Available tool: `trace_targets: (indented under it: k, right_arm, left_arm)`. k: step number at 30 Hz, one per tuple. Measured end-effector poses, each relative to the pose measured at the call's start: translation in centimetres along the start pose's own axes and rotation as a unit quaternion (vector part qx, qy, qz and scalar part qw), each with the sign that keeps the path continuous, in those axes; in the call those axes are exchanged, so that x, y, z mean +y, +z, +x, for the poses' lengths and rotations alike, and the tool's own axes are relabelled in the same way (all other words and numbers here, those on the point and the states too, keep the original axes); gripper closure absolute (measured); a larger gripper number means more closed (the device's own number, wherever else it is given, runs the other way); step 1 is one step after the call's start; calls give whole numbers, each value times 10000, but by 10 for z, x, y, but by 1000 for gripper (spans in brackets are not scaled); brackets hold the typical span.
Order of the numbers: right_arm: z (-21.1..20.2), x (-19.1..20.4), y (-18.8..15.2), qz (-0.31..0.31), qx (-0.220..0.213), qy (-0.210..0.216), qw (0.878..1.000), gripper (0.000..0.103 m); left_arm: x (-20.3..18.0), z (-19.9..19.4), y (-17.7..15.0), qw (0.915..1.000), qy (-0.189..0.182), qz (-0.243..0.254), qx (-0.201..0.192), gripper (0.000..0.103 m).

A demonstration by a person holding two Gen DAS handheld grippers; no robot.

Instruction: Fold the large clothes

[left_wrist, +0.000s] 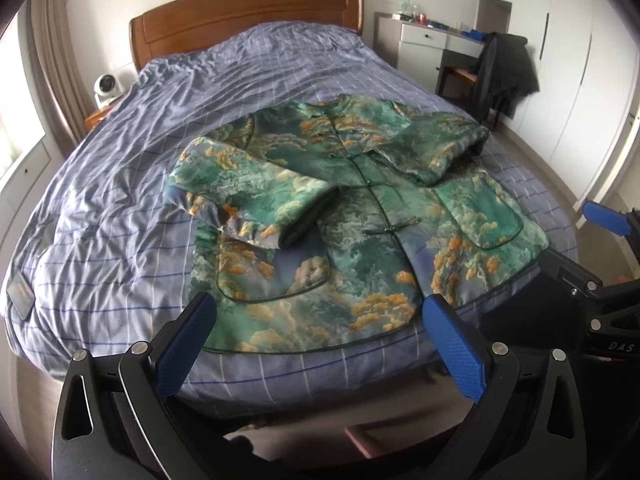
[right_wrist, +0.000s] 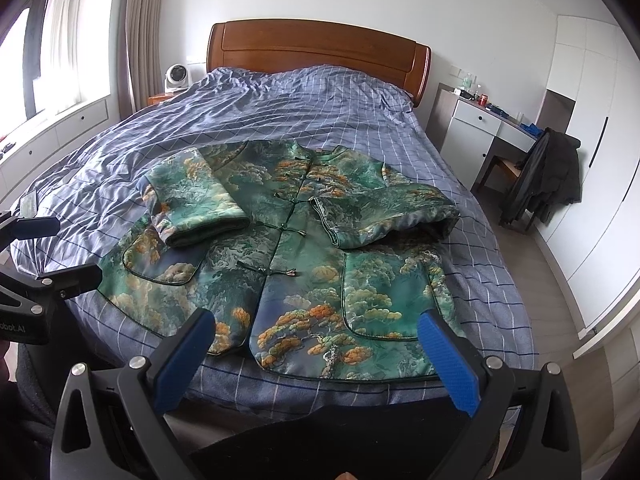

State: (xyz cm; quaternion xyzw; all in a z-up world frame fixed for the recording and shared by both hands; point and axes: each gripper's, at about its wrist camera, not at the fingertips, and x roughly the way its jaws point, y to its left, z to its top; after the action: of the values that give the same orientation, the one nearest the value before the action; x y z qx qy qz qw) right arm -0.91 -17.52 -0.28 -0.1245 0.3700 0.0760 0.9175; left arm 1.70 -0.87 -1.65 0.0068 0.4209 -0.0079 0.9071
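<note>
A green padded jacket [left_wrist: 360,220] [right_wrist: 296,264] printed with orange and cream clouds lies flat, front up, on the near half of the bed. Both sleeves are folded in across its chest, left sleeve [right_wrist: 192,204] and right sleeve [right_wrist: 384,212]. My left gripper [left_wrist: 320,320] hovers open above the jacket's hem at the bed's near edge, nothing between its blue pads. My right gripper [right_wrist: 316,340] is also open, over the hem further right. The right gripper [left_wrist: 604,220] shows at the right edge of the left wrist view, and the left gripper [right_wrist: 36,240] at the left edge of the right wrist view.
The bed [right_wrist: 280,108] has a wrinkled blue checked cover and a wooden headboard [right_wrist: 320,48]. A white desk [right_wrist: 480,128] and a chair draped with dark clothes [right_wrist: 548,176] stand to the right. A small white fan [right_wrist: 176,76] sits left of the headboard. A phone [left_wrist: 20,292] lies on the bed's left corner.
</note>
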Motion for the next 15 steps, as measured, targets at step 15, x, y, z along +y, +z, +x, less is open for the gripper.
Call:
trace_targets:
  k: [15]
  right_arm:
    - [1,0,0,10,22,12,10000,0]
  left_arm:
    - [2,3,-2,9999,-57,-31,81,0]
